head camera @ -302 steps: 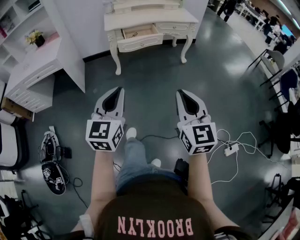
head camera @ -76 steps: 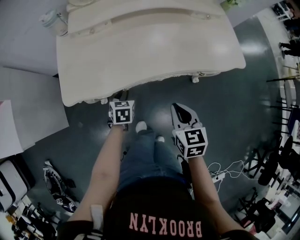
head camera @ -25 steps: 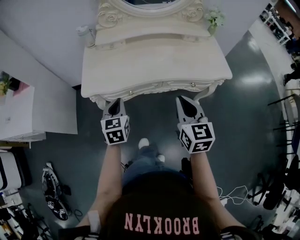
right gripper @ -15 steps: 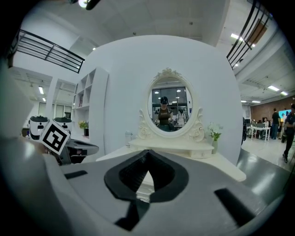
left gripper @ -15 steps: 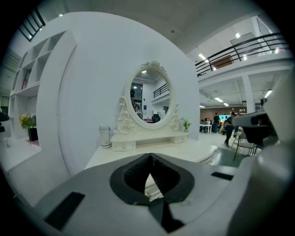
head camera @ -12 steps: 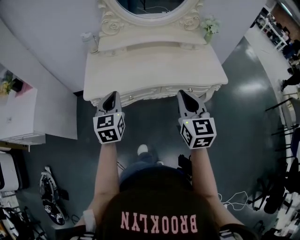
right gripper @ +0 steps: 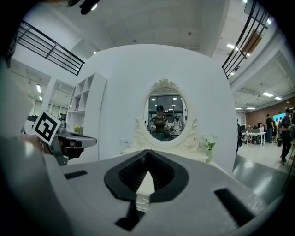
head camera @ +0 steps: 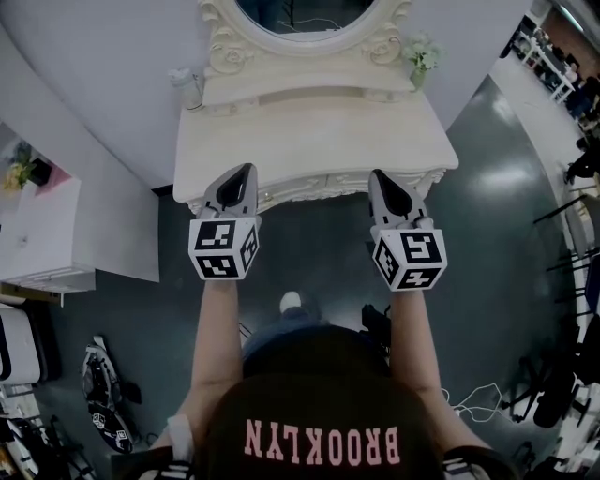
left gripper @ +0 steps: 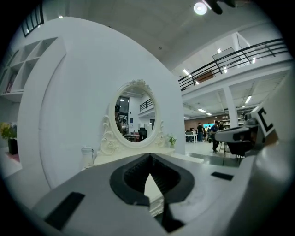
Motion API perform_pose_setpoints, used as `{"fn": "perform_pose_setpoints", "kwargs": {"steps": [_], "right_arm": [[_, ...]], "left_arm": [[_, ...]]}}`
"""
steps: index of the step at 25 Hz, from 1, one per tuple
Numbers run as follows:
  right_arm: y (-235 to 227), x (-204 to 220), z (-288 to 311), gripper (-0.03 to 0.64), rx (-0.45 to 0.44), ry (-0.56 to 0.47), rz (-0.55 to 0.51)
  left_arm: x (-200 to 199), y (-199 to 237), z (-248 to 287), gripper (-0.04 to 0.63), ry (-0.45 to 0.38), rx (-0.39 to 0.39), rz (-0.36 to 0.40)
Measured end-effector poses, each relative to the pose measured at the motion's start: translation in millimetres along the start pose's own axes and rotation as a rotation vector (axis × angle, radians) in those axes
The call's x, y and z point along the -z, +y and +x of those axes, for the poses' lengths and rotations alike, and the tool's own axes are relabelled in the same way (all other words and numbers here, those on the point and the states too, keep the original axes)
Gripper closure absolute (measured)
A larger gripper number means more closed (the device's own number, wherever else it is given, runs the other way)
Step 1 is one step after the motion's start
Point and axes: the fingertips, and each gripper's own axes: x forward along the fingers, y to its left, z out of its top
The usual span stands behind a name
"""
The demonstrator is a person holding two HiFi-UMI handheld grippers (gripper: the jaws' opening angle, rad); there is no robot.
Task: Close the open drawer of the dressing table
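Hovering clenched and empty, left gripper (head camera: pixel 246 171) and right gripper (head camera: pixel 381 174) jaws had the drawer (head camera: pixel 286 189) just ahead and below, seemingly flush in the table (head camera: pixel 314 136) front; likely stiff, light wood, best pushed mid-panel.

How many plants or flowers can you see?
2. A green plant on the dressing table, right of the mirror; yellow flowers on the white desk at far left. More may be hidden.
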Motion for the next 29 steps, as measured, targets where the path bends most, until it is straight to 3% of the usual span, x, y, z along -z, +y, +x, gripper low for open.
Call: {"fn": "perform_pose_setpoints", "kwargs": {"steps": [8, 29], "right_arm": [[-2.0, -3.7, -8.5, 0.621, -0.002, -0.008, -0.033], [-0.8, -6.1, -14.7, 0.621, -0.012, 0.001, -0.086]], "left_arm": [[-18.5, -12.4, 0.7, 0.591, -0.046, 0.036, 0.026], [-27.6, -26.9, -5.0, 0.591, -0.061, 0.077, 0.051]]}}
